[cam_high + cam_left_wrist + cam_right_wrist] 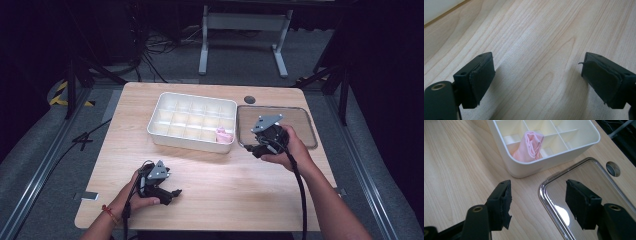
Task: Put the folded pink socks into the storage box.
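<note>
**Right gripper over lid edge, pink cloth in organiser**

Right gripper (537, 203) is hovering with jaws wide and nothing between them, straddling the near rim of the clear lid (584, 173). Pink cloth (529, 147) is sitting bunched in a corner compartment of the white divided box (554, 161), just beside the lid. Left gripper (536, 82) is resting over bare wooden table (220, 185), jaws wide, holding nothing, well apart from the box.

Black fingers (584, 205) of the right gripper (539, 203) frame a pale, wood-grained worktop (456, 165). Beyond the fingers sits a white divided organizer box (524, 168) with cream compartments, one holding a soft pink cloth (529, 147). Beneath the right-hand finger lies a clear lid (564, 195) with a shiny silver-looking rim.
</note>
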Demonstrator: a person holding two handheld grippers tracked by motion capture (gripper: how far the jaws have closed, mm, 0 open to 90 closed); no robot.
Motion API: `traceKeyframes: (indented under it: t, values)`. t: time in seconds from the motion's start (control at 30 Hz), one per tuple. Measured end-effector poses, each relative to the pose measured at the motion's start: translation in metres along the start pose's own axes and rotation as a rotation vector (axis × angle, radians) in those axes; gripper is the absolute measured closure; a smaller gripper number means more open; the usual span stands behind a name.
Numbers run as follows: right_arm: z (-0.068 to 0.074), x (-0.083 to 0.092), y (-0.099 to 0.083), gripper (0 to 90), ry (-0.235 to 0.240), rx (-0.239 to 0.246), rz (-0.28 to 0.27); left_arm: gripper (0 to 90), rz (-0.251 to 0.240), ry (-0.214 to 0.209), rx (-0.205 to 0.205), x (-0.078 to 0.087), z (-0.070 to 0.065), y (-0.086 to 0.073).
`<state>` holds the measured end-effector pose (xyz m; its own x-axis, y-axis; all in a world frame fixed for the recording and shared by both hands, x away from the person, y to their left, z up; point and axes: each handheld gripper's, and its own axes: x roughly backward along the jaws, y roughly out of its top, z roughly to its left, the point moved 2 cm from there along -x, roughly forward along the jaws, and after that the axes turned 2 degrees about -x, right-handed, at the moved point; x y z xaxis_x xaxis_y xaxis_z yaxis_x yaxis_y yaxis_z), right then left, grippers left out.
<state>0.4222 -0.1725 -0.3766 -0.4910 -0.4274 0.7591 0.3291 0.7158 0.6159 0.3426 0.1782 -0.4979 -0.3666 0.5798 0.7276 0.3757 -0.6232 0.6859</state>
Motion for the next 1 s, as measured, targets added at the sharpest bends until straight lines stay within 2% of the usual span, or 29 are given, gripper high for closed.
traceKeyframes:
  t: [0.37,0.53,1.0]
  values:
    - [0.007,0.005,-0.018,37.9,-0.022,0.019,0.008,11.7,0.0,0.0,0.0,0.0,0.0,0.0]
    - [0.01,0.003,-0.024,39.7,-0.007,0.019,0.015,11.7,0.0,0.0,0.0,0.0,0.0,0.0]
    - [0.019,0.003,-0.054,38.2,-0.007,0.01,0.018,11.7,0.0,0.0,0.001,0.0,0.0,0.0]
